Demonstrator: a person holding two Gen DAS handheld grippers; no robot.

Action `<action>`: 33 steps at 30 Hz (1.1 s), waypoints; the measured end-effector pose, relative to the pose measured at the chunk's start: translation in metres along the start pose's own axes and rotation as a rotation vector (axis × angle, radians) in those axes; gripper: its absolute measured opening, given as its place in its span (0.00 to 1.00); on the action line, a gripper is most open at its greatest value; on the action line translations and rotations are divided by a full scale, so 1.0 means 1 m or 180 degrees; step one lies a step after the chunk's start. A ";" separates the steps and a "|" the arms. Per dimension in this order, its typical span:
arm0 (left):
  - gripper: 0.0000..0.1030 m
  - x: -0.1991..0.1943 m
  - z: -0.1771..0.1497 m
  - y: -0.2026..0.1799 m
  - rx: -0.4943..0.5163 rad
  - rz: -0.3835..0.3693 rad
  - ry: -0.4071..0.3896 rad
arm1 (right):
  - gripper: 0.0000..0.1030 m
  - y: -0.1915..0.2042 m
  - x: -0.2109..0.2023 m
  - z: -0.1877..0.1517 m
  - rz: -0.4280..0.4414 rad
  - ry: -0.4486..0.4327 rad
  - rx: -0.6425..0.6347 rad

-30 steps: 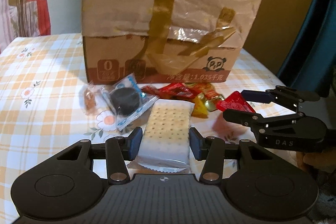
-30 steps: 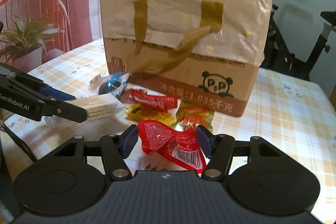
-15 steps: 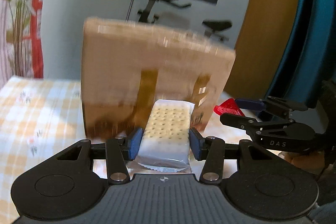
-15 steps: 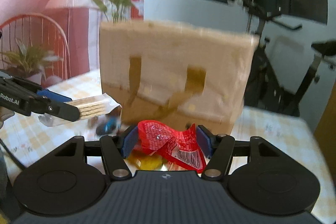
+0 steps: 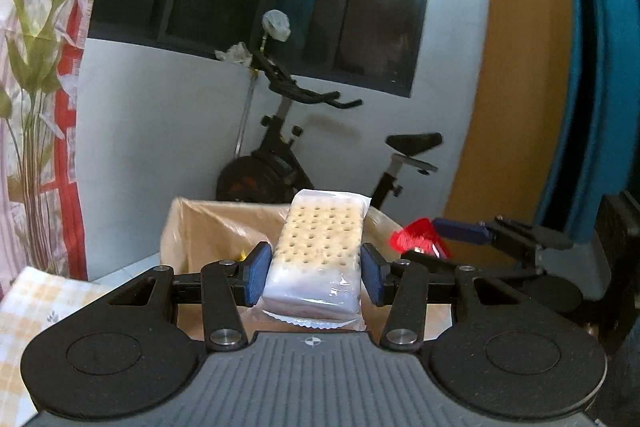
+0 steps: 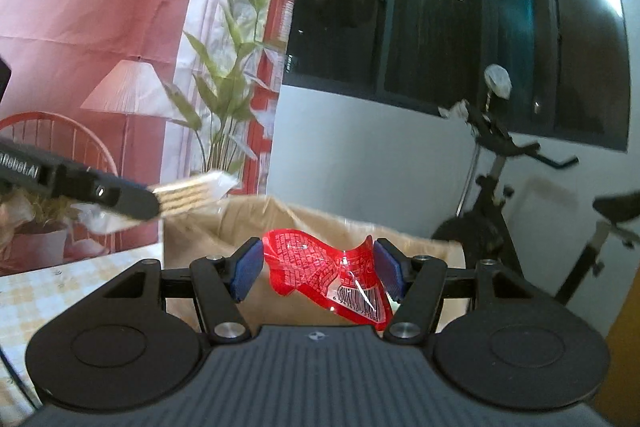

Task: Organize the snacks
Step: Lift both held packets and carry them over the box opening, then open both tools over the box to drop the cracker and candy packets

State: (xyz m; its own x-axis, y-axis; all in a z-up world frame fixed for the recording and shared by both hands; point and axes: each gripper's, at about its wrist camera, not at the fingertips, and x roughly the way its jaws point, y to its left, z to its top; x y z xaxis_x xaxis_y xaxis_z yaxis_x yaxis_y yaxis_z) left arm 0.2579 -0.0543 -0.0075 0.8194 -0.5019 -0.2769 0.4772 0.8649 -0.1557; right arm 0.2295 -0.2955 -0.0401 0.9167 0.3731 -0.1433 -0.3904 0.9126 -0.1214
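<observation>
My left gripper is shut on a clear-wrapped pack of pale crackers, held level with the open top of the cardboard box. My right gripper is shut on a crumpled red snack packet with a barcode, also above the box. In the left wrist view the right gripper shows at the right with the red packet. In the right wrist view the left gripper comes in from the left with the crackers. The snacks on the table are out of sight.
An exercise bike stands behind the box by the white wall and dark window. A checked tablecloth shows at the lower left. A plant-printed curtain hangs at the left, and a wooden door is at the right.
Both grippers have risen with their snacks from the table to the height of the box's open top and tilted up. The loose snacks have dropped out of view.
</observation>
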 end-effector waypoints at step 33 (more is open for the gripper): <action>0.61 0.050 0.014 0.038 -0.0125 0.0528 0.0436 | 0.87 -0.027 0.065 0.001 -0.0055 0.0427 0.0403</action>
State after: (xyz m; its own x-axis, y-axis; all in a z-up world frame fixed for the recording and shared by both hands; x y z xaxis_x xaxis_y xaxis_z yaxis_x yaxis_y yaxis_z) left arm 0.3214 -0.0467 -0.0137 0.8335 -0.3496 -0.4277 0.3243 0.9365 -0.1335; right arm 0.2998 -0.2962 -0.0456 0.9002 0.3393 -0.2730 -0.3531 0.9356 -0.0016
